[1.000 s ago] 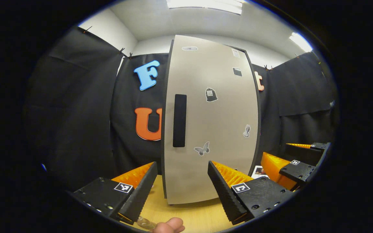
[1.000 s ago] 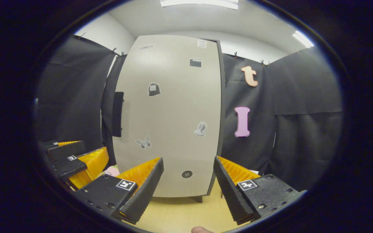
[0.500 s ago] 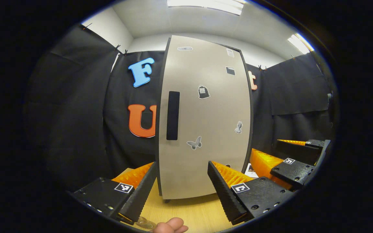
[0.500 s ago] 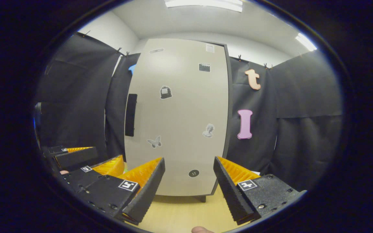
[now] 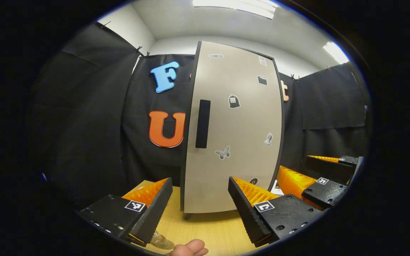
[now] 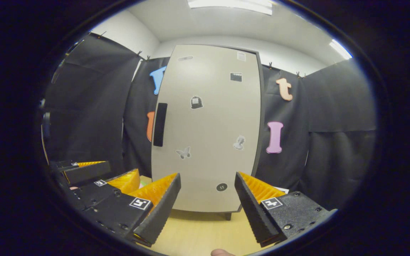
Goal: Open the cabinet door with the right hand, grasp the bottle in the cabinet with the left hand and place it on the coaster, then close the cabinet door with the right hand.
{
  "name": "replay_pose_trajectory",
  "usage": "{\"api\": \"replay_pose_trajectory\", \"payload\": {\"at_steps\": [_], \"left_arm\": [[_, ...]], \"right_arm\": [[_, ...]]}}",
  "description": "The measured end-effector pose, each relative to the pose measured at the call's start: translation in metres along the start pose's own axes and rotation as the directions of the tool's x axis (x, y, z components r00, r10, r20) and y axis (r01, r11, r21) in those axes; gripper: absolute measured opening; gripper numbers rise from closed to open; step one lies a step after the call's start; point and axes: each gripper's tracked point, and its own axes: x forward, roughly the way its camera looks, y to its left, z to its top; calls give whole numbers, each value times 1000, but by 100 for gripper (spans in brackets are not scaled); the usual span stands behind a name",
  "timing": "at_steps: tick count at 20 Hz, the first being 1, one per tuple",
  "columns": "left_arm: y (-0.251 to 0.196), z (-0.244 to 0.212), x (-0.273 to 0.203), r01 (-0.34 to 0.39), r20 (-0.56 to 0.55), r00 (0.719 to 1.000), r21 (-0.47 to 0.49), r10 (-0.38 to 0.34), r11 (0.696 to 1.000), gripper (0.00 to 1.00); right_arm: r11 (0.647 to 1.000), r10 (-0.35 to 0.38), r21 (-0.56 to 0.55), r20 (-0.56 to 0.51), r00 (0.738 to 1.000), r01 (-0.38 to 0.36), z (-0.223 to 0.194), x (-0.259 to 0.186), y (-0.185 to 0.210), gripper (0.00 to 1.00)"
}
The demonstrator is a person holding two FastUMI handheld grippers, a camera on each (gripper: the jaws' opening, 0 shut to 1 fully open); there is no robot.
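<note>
Before the closed cabinet door (image 6: 208, 135), both tools level, fingers apart.

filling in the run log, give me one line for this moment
stage: before opening | cabinet door: shut | handle: untouched | right claw: open, empty, facing door | left claw: open, empty | bottle: hidden

A light wooden tabletop (image 5: 222, 231) runs along the bottom of both views, its grain pale and bare near the front edge. Black cloth (image 6: 336, 149) hangs around the booth on clips, with a white wall (image 5: 176, 44) above it. Bright ceiling light panels (image 6: 230, 3) glow overhead, one more (image 5: 335, 51) off at the right.
</note>
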Motion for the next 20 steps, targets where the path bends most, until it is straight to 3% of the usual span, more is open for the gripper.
{"api": "replay_pose_trajectory", "payload": {"at_steps": [8,12,20], "left_arm": [[-20,14,-7,28,69,997,18,-29,999,95],[-23,6,-5,16,40,999,49,-18,999,95],[-19,1,-3,-2,24,1000,42,1,999,95]], "right_arm": [[1000,-18,15,-7,1000,18,-2,-2,-17,97],[999,2,53,-63,998,1,-19,1,-19,97],[996,54,71,-78,995,-49,-25,7,-12,97]]}}
